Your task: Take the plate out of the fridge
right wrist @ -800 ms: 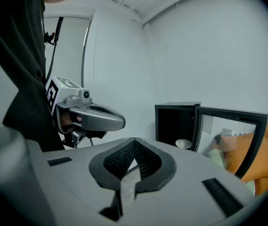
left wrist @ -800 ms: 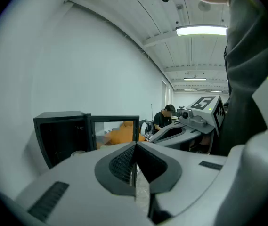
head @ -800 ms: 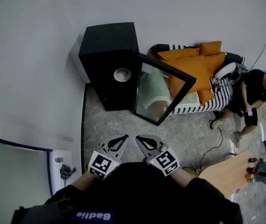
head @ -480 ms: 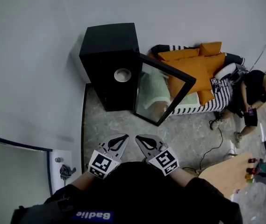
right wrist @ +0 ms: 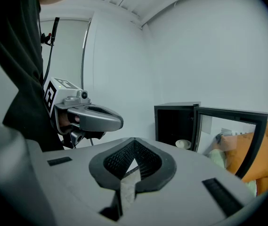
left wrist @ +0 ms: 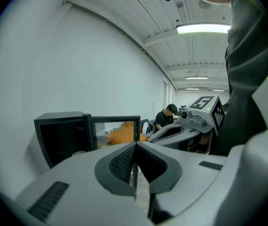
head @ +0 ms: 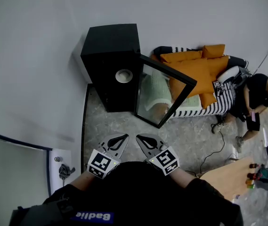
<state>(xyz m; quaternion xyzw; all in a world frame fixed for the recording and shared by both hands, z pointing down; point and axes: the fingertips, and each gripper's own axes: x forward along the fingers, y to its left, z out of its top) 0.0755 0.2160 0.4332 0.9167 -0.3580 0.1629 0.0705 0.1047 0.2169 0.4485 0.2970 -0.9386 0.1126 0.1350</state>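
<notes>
A small black fridge (head: 110, 46) stands on the floor against the white wall, its glass door (head: 164, 91) swung open to the right. A white plate (head: 124, 75) lies inside on the shelf; the right gripper view shows this plate (right wrist: 182, 144) just behind the door's edge. My left gripper (head: 125, 138) and right gripper (head: 138, 137) hang side by side close to my body, well short of the fridge. Both are shut with nothing between the jaws. In the left gripper view the fridge (left wrist: 60, 135) is ahead at the left.
A striped couch (head: 209, 102) with orange cushions (head: 197, 67) sits right of the fridge. A person in black (head: 256, 95) sits at its end. A cable (head: 216, 147) trails over the grey floor. A wooden tabletop (head: 228, 175) holds small things at the lower right.
</notes>
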